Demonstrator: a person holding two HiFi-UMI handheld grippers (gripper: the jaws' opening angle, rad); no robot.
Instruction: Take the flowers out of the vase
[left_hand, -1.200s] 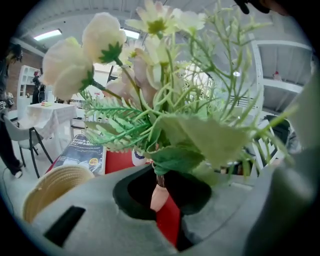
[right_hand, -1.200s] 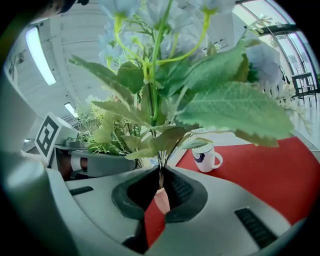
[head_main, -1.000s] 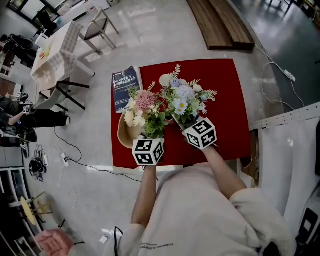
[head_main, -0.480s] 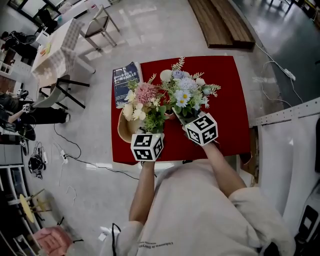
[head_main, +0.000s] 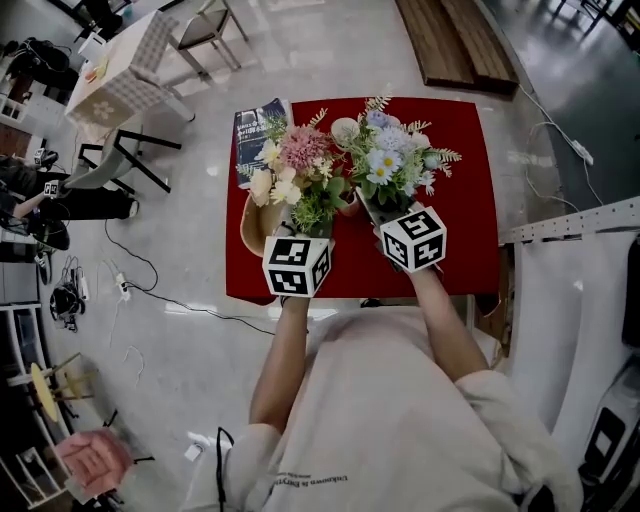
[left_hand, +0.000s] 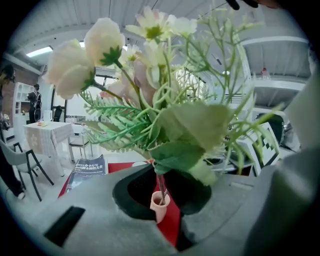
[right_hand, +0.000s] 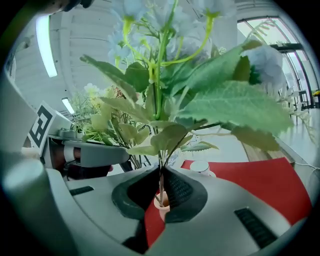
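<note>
Flowers (head_main: 385, 165) in two bunches, stems pinched tight: one in the left gripper (left_hand: 160, 182) jaws, one in the right gripper (right_hand: 161, 186) jaws. Below each pair of jaws, stem end at a small vase (left_hand: 159, 204) mouth. Lift straight up, no tilt, well clear of the rims.

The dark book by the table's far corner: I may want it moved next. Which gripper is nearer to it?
Left. The left gripper, gripping the pink bouquet, sits below the book in the head view; the right gripper, with the blue bouquet, is farther right.
</note>
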